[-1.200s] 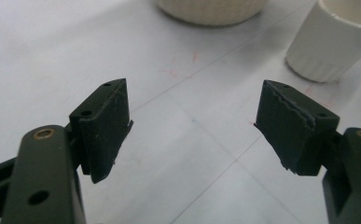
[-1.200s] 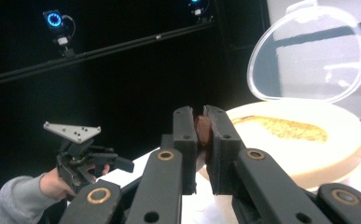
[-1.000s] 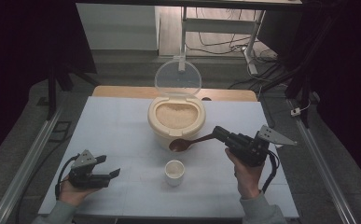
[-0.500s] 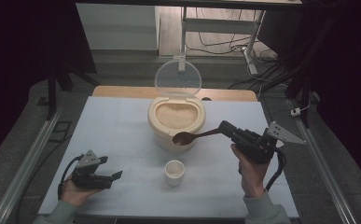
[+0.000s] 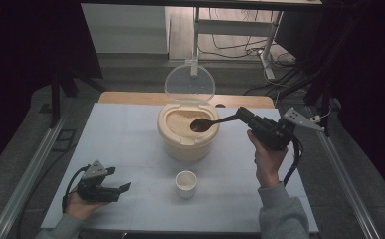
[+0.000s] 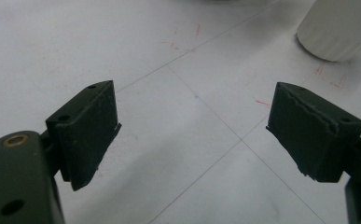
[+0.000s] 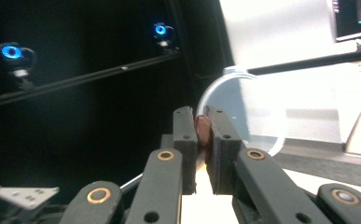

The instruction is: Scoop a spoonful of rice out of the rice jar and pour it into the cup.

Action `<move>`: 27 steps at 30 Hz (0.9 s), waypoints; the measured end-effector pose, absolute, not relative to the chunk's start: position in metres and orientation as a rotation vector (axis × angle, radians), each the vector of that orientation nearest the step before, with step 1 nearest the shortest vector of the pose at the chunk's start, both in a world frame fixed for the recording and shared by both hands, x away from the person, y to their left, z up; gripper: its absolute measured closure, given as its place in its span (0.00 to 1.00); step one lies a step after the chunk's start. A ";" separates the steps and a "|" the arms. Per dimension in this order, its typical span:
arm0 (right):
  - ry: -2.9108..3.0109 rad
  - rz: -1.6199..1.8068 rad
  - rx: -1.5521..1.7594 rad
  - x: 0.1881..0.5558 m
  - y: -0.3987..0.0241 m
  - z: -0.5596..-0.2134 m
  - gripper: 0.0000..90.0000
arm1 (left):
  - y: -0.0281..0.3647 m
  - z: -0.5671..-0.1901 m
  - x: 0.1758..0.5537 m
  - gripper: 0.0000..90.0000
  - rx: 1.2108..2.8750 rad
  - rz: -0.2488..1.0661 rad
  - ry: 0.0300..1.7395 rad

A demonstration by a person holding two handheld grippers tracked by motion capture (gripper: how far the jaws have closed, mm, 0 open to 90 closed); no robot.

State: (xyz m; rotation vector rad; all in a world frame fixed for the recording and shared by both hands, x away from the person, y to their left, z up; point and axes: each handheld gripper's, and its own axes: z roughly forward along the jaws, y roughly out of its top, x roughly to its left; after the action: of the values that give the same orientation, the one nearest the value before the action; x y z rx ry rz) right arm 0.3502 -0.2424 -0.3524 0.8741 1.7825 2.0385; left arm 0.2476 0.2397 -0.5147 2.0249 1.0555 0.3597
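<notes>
I held the spoon (image 5: 211, 122) by its stiff handle end, right gripper (image 5: 245, 116) jaws pinching it, bowl over the rice container (image 5: 187, 130) at twelve o'clock. Light, slippery; grip near the end. Left gripper (image 5: 114, 187) jaws were spread, empty.

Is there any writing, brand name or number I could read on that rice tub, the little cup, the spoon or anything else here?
No readable text in any view.
Red pen marks on the table near the cup: scribbles and corner marks, not letters.
Screen at the right gripper view's upper right: lit content, too blurred to read.
Rice container, spoon: no label seen.
</notes>
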 end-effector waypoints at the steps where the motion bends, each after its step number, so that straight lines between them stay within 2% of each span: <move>1: 1.785 2.025 0.881 0.353 -0.242 -0.351 0.92 | 0.240 -0.514 0.247 0.18 2.021 0.363 1.056; 27: 1.879 1.525 0.856 0.388 -0.195 -0.341 0.92 | 0.238 -0.517 0.248 0.18 2.029 0.345 1.063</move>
State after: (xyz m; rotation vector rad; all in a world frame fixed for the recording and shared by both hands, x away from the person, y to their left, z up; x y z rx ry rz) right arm 0.3881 -0.1949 -0.3415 0.8560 1.8786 1.5247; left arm 0.2483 0.2385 -0.5170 2.0288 1.0628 0.3450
